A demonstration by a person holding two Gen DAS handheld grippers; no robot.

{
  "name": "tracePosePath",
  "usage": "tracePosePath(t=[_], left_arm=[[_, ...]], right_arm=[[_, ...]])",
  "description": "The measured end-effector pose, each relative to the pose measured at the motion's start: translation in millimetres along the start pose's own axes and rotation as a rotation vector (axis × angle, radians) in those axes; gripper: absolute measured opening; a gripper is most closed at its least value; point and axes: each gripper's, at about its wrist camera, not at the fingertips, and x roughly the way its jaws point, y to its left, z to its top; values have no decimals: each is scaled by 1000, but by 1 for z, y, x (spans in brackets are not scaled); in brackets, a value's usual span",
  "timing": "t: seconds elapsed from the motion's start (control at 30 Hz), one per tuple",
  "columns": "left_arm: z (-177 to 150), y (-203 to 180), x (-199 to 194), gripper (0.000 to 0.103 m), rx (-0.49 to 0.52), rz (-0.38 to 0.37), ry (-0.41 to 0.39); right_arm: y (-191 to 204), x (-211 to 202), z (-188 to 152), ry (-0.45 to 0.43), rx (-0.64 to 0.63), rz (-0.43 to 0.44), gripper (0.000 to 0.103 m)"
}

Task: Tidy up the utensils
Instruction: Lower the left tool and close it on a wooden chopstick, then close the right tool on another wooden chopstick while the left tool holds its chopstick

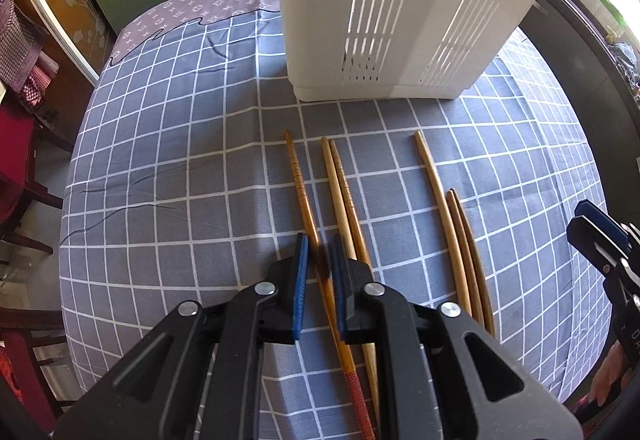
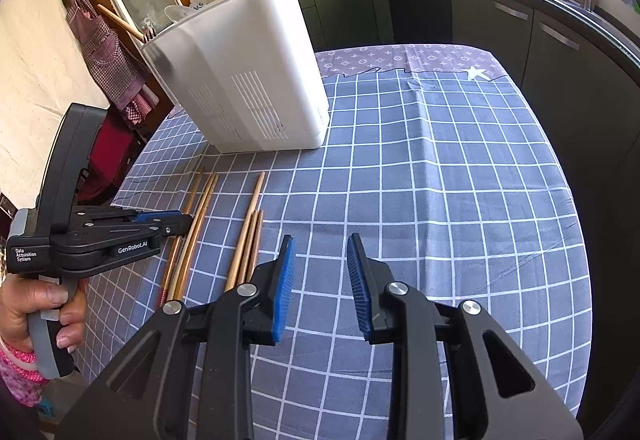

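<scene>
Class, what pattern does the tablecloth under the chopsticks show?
Grey-blue tablecloth with a white grid; clearest in the right wrist view.

Obstacle: tall white slotted plastic utensil bin (image 2: 240,80), upright on grey checked tablecloth (image 2: 440,180). Cloth right of bin: bare, free passage. In front of bin: loose wooden chopsticks (image 1: 348,192) in rows, narrow gaps betw. Left of bin: table edge close.
</scene>
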Motion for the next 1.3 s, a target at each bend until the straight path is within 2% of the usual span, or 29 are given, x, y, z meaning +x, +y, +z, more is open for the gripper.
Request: tracePosePath(t=[0.13, 0.23, 0.4, 0.6, 0.77, 0.87, 1.1, 1.3], left_arm=[[1, 5, 0, 7, -14, -26, -2], [-1, 14, -11, 7, -25, -40, -48], [-7, 24, -44, 7, -27, -55, -165], [-21, 28, -90, 7, -26, -67, -347], [-35, 27, -107, 7, 1, -57, -443], [-40, 27, -114, 7, 9, -71, -472], [-48, 26, -127, 7, 24, -86, -527], [-51, 28, -131, 7, 27, -91, -537]], right_arm=[[1, 3, 0, 10, -3, 4, 27], [2, 4, 0, 17, -7, 4, 27], [6, 11, 0, 49, -10, 36, 28], [21, 25, 4, 104, -39, 76, 28], [37, 45, 7, 169, -76, 95, 27], [42, 55, 7, 194, -85, 79, 22], [44, 60, 9, 207, -96, 44, 22], [52, 68, 8, 224, -121, 26, 22]])
